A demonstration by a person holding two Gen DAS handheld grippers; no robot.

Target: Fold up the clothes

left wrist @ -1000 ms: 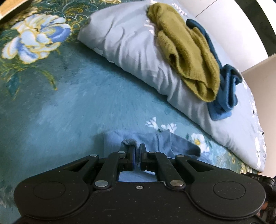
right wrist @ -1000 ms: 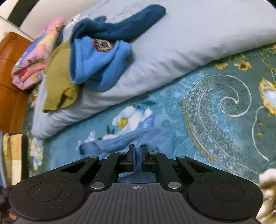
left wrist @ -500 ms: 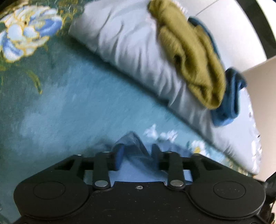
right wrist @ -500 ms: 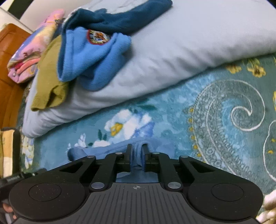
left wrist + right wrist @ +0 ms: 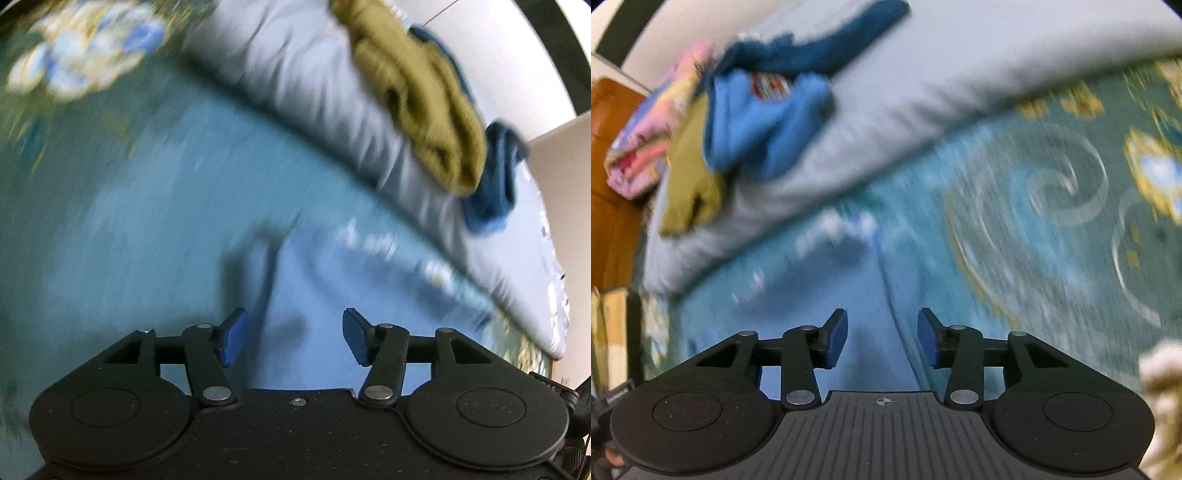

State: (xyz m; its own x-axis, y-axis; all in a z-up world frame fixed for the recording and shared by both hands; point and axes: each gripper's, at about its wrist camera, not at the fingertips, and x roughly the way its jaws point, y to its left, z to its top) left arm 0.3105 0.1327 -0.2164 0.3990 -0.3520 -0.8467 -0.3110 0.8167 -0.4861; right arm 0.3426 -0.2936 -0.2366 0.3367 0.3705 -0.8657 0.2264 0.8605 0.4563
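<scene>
Right wrist: both grippers' fingers spread, empty, over blue garment; pillow behind.

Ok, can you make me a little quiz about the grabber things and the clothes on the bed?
1. True or false: the left gripper is pinching the light blue garment.
2. Which lies on the grey pillow? A) olive garment B) a shoe C) a book
3. Fill in: the right gripper has its jaws ____.

Key: 1 false, both grippers are open over the cloth; 2 A; 3 open.
</scene>
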